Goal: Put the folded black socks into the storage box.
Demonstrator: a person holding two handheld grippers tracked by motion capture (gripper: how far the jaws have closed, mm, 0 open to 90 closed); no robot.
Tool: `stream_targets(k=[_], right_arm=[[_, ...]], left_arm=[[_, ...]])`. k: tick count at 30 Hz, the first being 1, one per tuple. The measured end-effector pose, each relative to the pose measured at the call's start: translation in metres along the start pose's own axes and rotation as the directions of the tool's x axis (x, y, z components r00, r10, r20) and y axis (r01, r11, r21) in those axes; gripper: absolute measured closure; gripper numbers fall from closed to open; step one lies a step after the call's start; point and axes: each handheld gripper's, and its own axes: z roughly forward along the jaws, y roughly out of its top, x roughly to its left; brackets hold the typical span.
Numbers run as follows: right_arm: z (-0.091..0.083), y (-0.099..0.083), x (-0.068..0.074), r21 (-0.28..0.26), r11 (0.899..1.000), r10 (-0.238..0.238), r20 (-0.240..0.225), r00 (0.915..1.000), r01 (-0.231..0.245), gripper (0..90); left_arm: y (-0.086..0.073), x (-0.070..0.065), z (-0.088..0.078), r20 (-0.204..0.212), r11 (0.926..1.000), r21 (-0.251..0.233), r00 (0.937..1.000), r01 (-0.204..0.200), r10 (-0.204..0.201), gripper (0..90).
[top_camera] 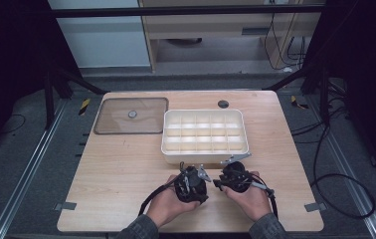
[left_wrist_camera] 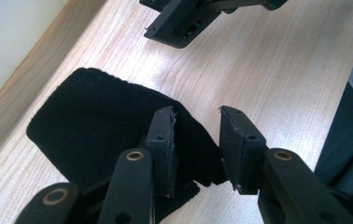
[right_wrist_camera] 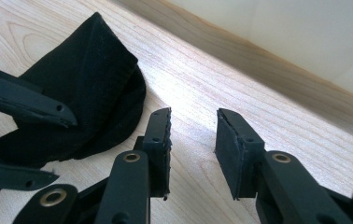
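Observation:
A folded black cloth [left_wrist_camera: 90,121] lies on the wooden table [top_camera: 126,169], close to the front wall of a white compartment box [top_camera: 205,130]. My left gripper [left_wrist_camera: 197,135] stands open over the cloth's edge. Its left pad [left_wrist_camera: 161,140] rests against the fabric and the gap shows bare wood and some cloth, with nothing pinched. My right gripper [right_wrist_camera: 193,135] is open beside the cloth [right_wrist_camera: 81,88] with only table between its pads. In the high view the left gripper [top_camera: 192,175] and the right gripper [top_camera: 232,172] sit side by side, just in front of the box, each in a hand.
The white box wall [right_wrist_camera: 305,32] rises close behind the cloth. A clear lid [top_camera: 132,115] lies flat at the back left of the table. A small dark round disc [top_camera: 223,104] sits behind the box. Cables [top_camera: 340,184] lie on the floor to the right.

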Motion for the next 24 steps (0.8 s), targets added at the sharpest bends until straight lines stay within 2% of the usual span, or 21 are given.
stream_targets(k=[10,15,21,24], right_arm=[[-0.003,0.001,-0.001,-0.007,1.000,0.011,0.004,0.9999,-0.011,63.2],[-0.003,0.002,-0.002,-0.008,1.000,0.008,0.007,0.9999,-0.008,61.3],[-0.004,0.003,-0.001,-0.008,1.000,0.012,0.012,0.9999,-0.011,60.0],[-0.004,0.003,-0.001,-0.007,1.000,0.014,0.012,0.9998,-0.014,59.6]], left_arm=[[0.002,-0.001,-0.011,-0.014,0.9999,-0.015,0.9999,0.007,-0.008,63.6],[0.002,-0.005,-0.014,0.001,0.9998,-0.022,1.0000,0.003,-0.003,63.5],[0.003,-0.005,-0.012,0.002,0.9999,-0.015,1.0000,0.001,-0.001,63.3],[0.003,-0.004,-0.007,0.023,0.9998,-0.015,0.9996,0.014,-0.013,63.3]])
